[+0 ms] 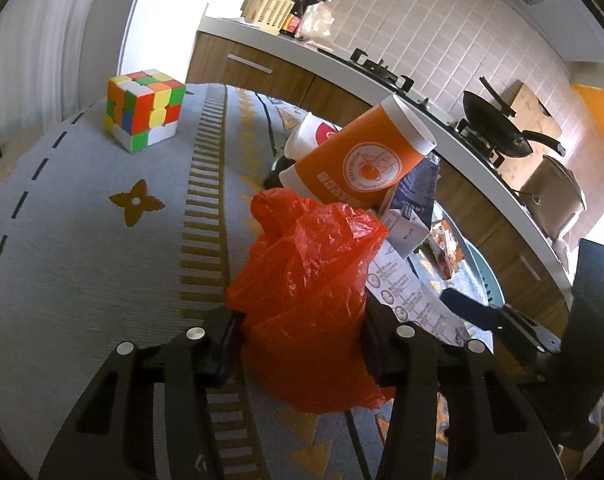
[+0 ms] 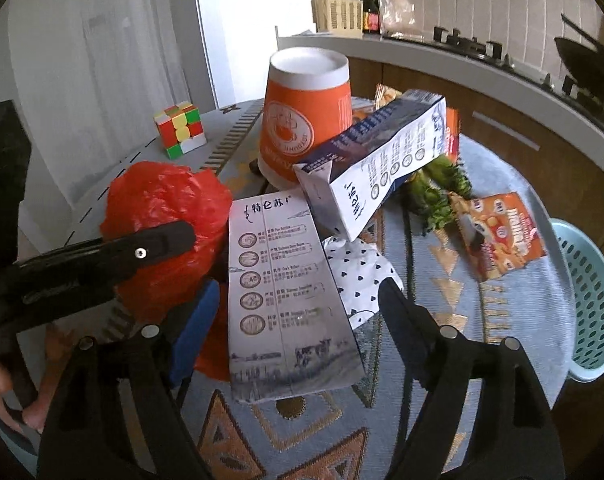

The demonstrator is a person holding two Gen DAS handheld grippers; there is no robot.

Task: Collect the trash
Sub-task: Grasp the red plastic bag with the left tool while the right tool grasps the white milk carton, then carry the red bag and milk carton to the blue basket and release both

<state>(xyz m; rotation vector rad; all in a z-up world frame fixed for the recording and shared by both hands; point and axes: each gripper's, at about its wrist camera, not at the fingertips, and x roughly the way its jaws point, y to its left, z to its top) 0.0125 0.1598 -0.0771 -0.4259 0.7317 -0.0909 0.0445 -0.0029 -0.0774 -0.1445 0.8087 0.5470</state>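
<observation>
I had my left gripper (image 1: 298, 344) closed on the red bag (image 1: 306, 280), my right gripper (image 2: 294, 320) open around a flat carton (image 2: 286, 292) (basket (image 2: 594, 300) apparently empty, everything left).

This is a home kitchen. A pale surface (image 1: 382, 92) over wooden cabinet fronts (image 1: 238, 68) carries a gas hob (image 1: 382, 70) with a black pan (image 1: 498, 128), bottles (image 2: 372, 4) and a utensil rack (image 2: 338, 14); square tiles (image 1: 442, 28) cover the wall.
</observation>
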